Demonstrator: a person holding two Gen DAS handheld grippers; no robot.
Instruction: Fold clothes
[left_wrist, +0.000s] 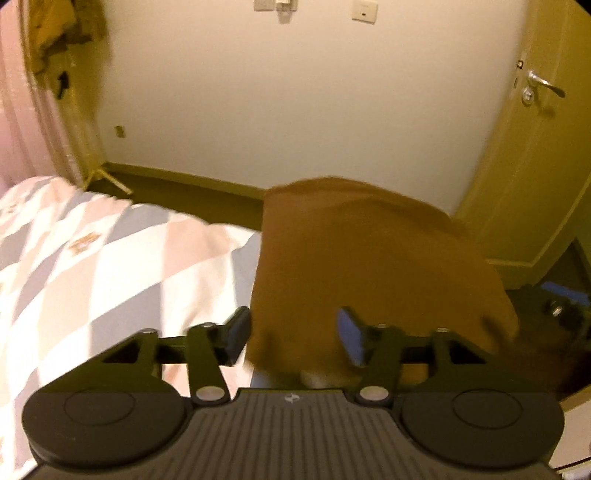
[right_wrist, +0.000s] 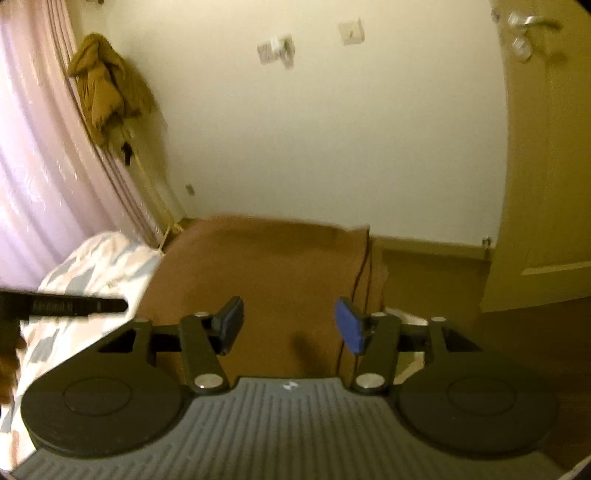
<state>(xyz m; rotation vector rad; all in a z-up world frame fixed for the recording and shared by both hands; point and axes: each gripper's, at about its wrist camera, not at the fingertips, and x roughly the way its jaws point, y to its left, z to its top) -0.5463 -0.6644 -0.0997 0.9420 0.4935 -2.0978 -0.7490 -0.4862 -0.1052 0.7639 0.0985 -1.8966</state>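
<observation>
From the left wrist, the left tongs stand apart with nothing pinched between their blue pads. The brown cloth garment lies ahead of and partly below them, its near edge showing through the gap, on the corner of the bed with a pink, grey and white diamond-patterned cover. A yellowish door with a metal lever handle stands to the right. From the right wrist, the right tongs are likewise apart and clasp nothing; the brown garment spreads just beyond and beneath them, blurred, beside the patterned cover. A tan jacket hangs near the pale pink curtain.
</observation>
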